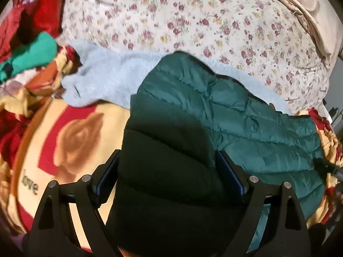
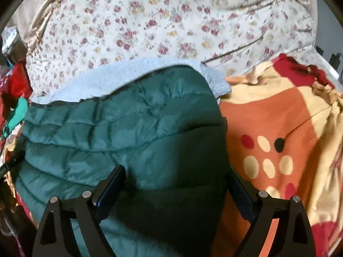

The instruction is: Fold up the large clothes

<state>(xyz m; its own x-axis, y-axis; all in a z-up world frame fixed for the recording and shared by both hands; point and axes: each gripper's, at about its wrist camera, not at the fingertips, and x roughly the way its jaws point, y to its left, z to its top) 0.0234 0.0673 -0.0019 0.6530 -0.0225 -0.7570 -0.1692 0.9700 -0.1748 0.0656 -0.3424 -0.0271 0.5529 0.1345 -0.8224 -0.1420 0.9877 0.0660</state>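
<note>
A: What's laid out?
B: A floral quilt (image 1: 193,21), a patterned blanket (image 2: 278,128), then the green jacket (image 1: 246,117) on a blue fleece (image 1: 103,79).
A: Grippers?
B: Left gripper (image 1: 169,171) and right gripper (image 2: 175,184) stand wide, each with jacket padding between its fingers.
</note>
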